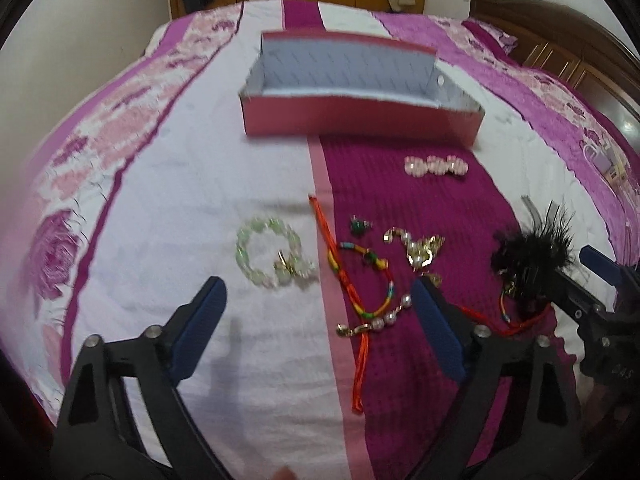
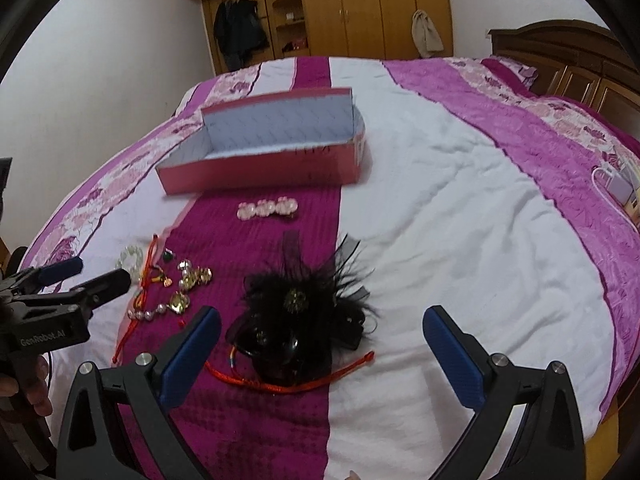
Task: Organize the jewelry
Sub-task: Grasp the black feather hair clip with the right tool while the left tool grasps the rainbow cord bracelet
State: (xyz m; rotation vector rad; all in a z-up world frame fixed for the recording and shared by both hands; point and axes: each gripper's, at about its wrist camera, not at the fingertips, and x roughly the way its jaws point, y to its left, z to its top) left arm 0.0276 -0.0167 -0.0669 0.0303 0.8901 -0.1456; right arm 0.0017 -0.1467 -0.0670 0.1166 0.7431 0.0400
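Both claws spread, empty: left gripper [image 1: 318,322] above the bracelet [image 1: 269,254] and red cord [image 1: 349,300], right gripper [image 2: 322,354] over the feather clip [image 2: 304,312]. Box [image 2: 264,174] empty, well beyond. Risk: tangled cords drag neighbours along; feathers snag. Left gripper reads "GenRobot.AI".

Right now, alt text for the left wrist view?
Open left tongs hover over jewelry scattered on a purple-and-white bedspread: a pale green beaded bracelet, red cord, black feather hairpiece. An empty pink cardboard box sits beyond.
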